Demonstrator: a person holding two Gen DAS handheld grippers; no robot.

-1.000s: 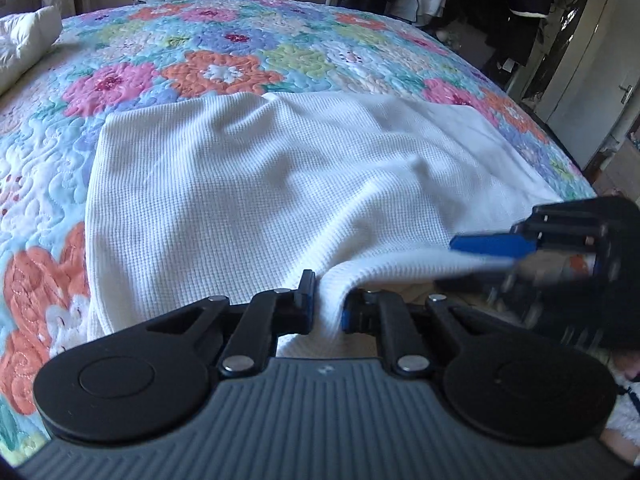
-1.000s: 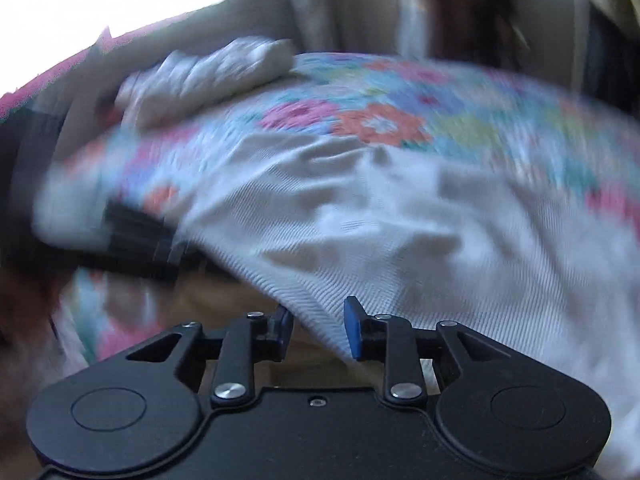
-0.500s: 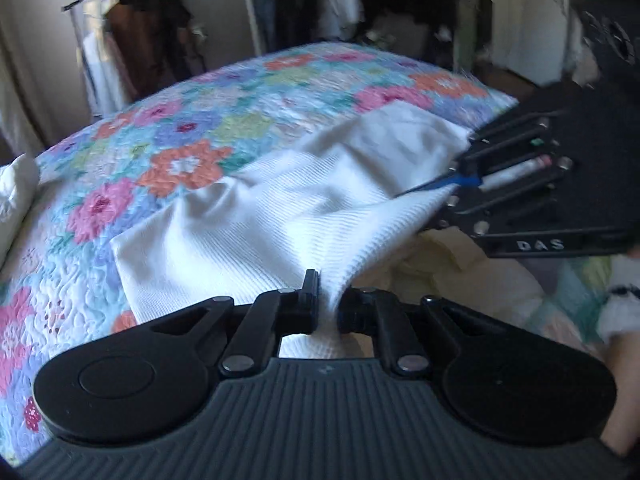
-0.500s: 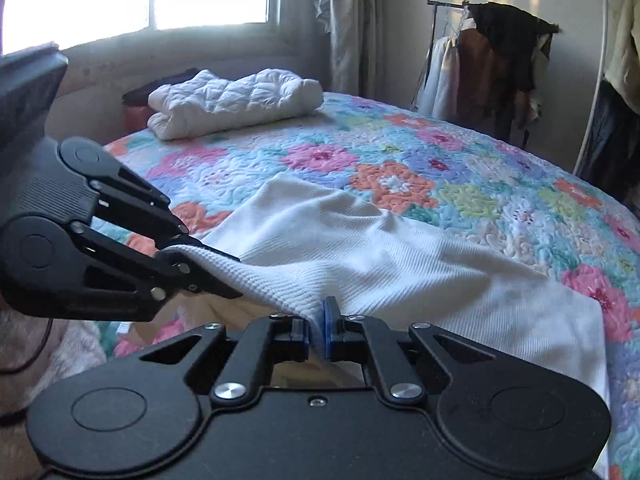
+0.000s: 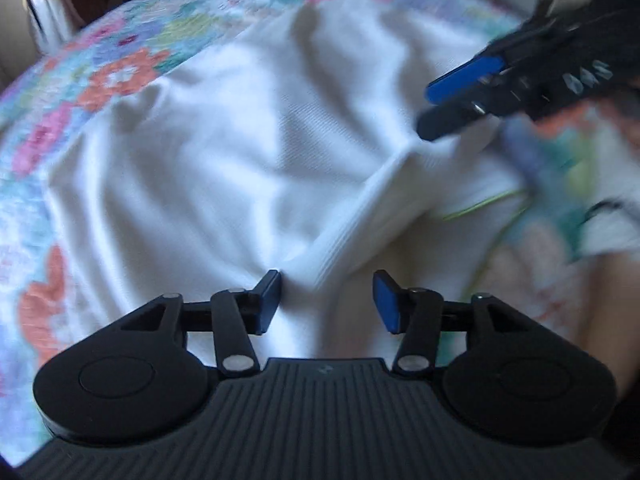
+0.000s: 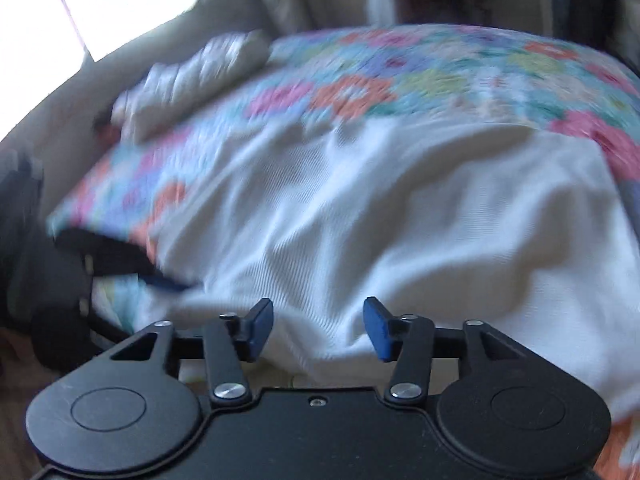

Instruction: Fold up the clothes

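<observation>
A white ribbed knit garment lay rumpled on the bed's floral patchwork quilt. The left hand-held gripper stood wide apart over its folded hem, gripping nothing. The right hand-held gripper likewise gaped wide above the cloth.

white garment between spread jaws

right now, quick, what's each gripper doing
left gripper: open, fingers apart around the white garment, not pinching it
right gripper: open, holding nothing
</observation>
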